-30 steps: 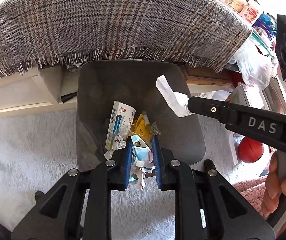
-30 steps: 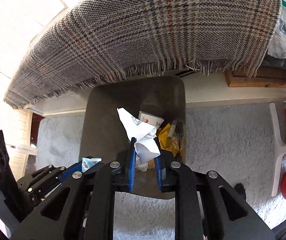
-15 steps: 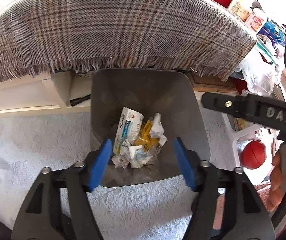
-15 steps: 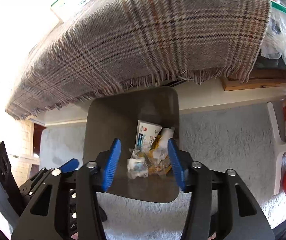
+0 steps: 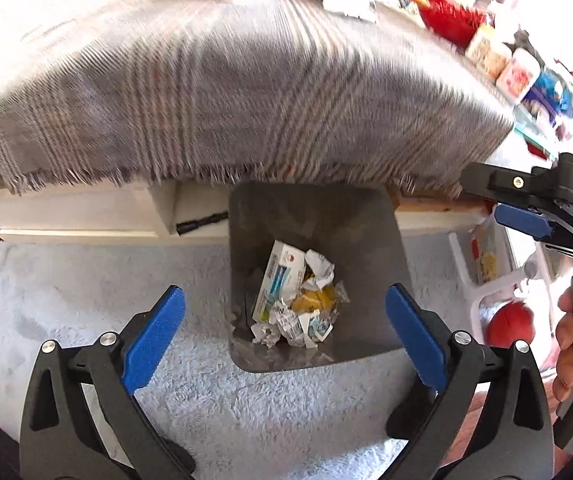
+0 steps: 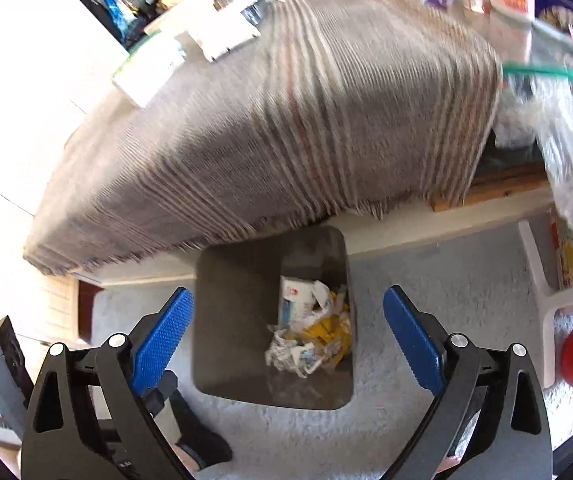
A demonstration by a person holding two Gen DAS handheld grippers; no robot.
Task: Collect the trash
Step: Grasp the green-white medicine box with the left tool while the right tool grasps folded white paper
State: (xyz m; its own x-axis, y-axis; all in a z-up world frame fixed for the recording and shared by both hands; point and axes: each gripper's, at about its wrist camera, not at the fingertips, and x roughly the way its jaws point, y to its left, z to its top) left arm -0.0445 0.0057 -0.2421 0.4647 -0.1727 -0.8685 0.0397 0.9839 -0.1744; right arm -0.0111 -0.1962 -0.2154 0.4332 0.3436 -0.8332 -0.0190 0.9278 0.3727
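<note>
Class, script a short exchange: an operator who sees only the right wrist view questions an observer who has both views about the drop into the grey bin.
Operator: My right gripper has just been opening, and it is empty over the bin. Is the left one empty too?
Observer: Yes. The left gripper has just been opening too. Its jaws stand wide with nothing between them.
Operator: Is anything on the low shelf left of the bin?
Observer: A small black stick-like object lies there, near the bin's rim.
Operator: What holds my gripper?
Observer: A hand grips its handle.
</note>
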